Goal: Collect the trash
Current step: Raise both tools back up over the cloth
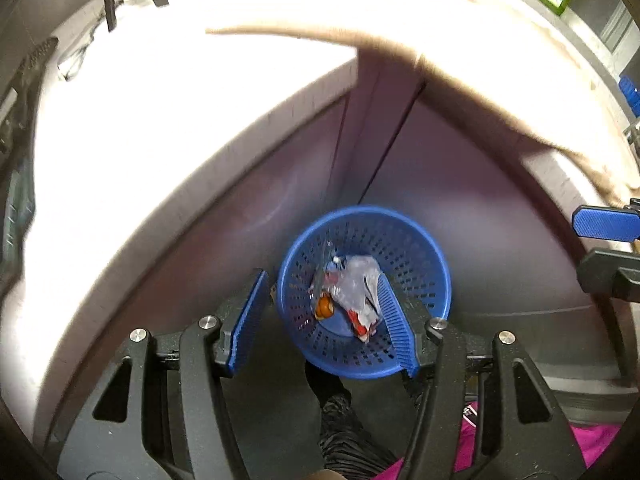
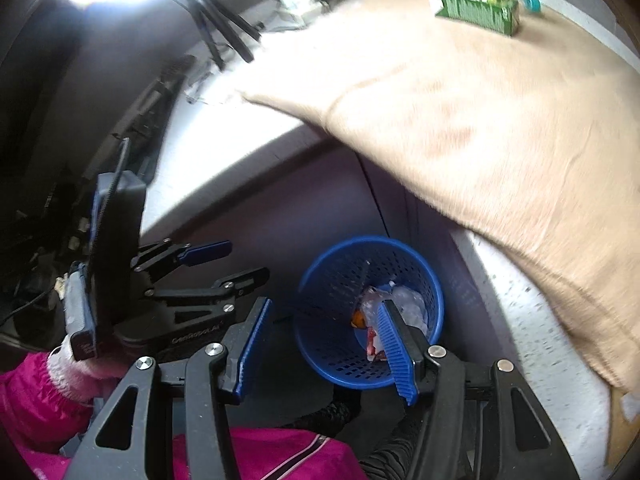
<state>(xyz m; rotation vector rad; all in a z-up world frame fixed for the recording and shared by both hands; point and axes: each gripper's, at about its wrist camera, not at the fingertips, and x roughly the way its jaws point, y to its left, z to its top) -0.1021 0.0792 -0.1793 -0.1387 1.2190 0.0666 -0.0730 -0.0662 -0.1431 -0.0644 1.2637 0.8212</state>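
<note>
Hovering above a blue bin [image 1: 420, 240] on the dark floor under a white table [image 1: 140, 140], both grippers point steeply down with nothing between their blue pads. The left gripper [image 1: 324, 320] stands about half open and empty; the right gripper [image 2: 324, 344] is likewise parted and holds nothing. Inside the perforated bin lies the trash: a crumpled clear wrapper [image 1: 360, 276], a red-and-white scrap [image 1: 362, 324] and a small orange piece [image 1: 324, 308], all resting near the bottom. From the right wrist view, the left gripper appears at the left [image 2: 236, 264], carried by a hand in a pink sleeve [image 2: 40, 392] with a pale cuff; raised lettering on its black body is too blurred to read with confidence. A beige cloth [image 2: 480, 120] drapes over the table's corner above the bin. On it, at the far side, sits a green carton [image 2: 476, 10] whose white print cannot be made out, with a teal-capped item just behind. Black cables [image 2: 220, 20] hang at the table's back edge.
</note>
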